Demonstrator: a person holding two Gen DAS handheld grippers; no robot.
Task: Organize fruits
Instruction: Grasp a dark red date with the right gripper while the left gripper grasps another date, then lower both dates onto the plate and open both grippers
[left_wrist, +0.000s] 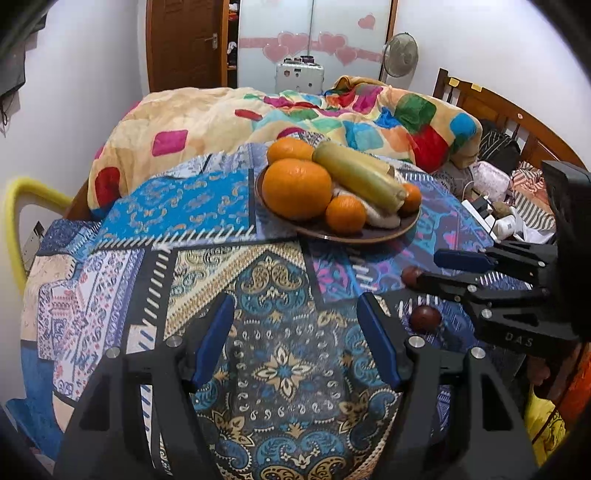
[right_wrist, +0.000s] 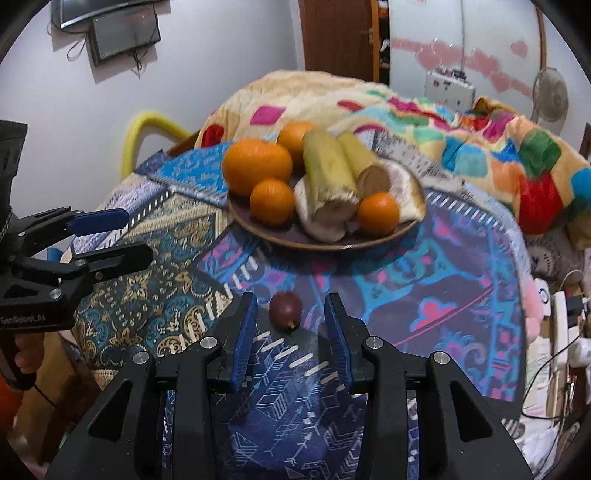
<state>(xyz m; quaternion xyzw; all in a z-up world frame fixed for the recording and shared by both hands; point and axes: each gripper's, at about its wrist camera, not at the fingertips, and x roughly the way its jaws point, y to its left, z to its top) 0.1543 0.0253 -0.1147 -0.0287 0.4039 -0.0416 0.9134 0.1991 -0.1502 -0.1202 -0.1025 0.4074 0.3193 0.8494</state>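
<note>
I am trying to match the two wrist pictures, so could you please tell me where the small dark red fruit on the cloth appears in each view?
Left wrist view: the small dark red fruit lies low on the right, beside the right claw.
Right wrist view: the same fruit lies centre, just ahead of the open right claw.
Shared landmark: the brown plate of oranges, beyond the fruit in both views.

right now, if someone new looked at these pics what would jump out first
The brown plate piled with bright oranges and yellow-green stalk pieces stands out, at the far side of the patterned tablecloth. Nearer, a small dark red fruit lies alone on the cloth, just ahead of the open right gripper. The left gripper is open and empty.
</note>
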